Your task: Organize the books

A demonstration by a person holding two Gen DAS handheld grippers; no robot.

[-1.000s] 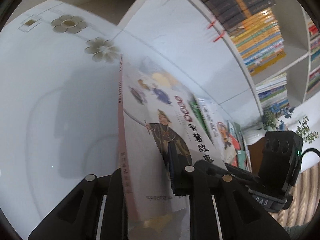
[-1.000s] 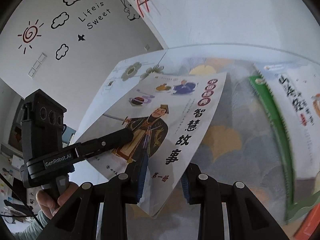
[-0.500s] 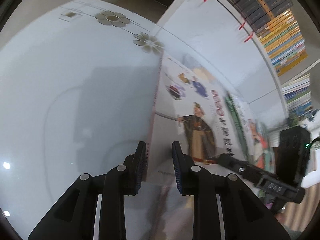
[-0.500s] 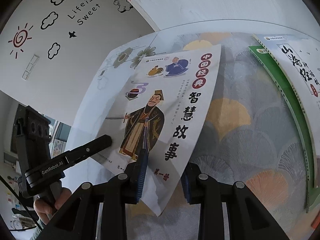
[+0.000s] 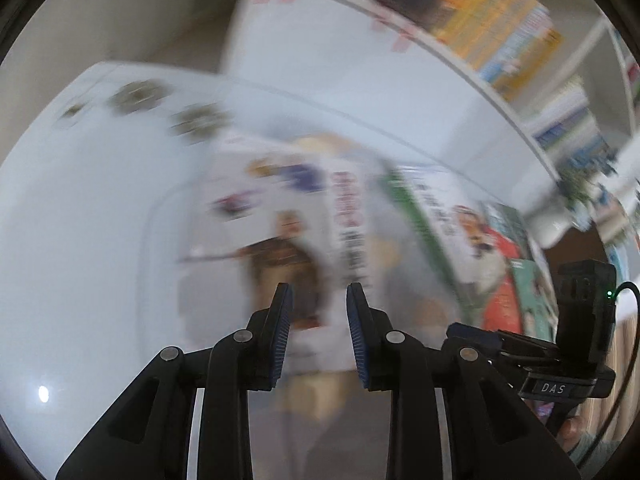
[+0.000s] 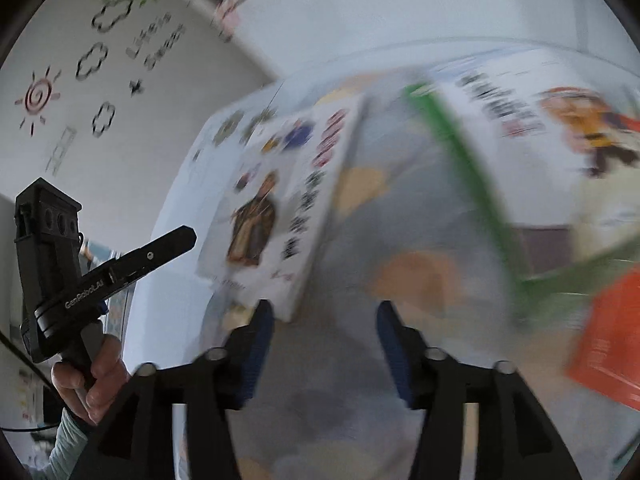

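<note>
— White paperback with the robed figure lies flat on the patterned cloth now; a second ago both tools pinched it and it stood tilted up off the table.

— So both have let go?

— Yes. The left gripper has its blue ribbed pads a narrow way apart and opening, with nothing between them; the book lies just beyond its tips. The right gripper was nearly closed on the book's lower edge before; its jaws are now opening wide, and the book's near corner sits just in front of the left-hand pad, not gripped.

— What about the surroundings?

— Both views are smeared with motion. The table is glossy white with flower prints at its far end. The cloth is grey with orange fan shapes. To the right of the released book, apart from it, lies a green-spined book with a glossy white cover, and an orange book past that, overlapping it as far as the blur allows.

— And the tools themselves?

— Matte black plastic, angular arms with round rivets. In the right view a hand in a pale sleeve holds the left tool's grip, its black fingers pointing toward the book, well short of touching it
</note>
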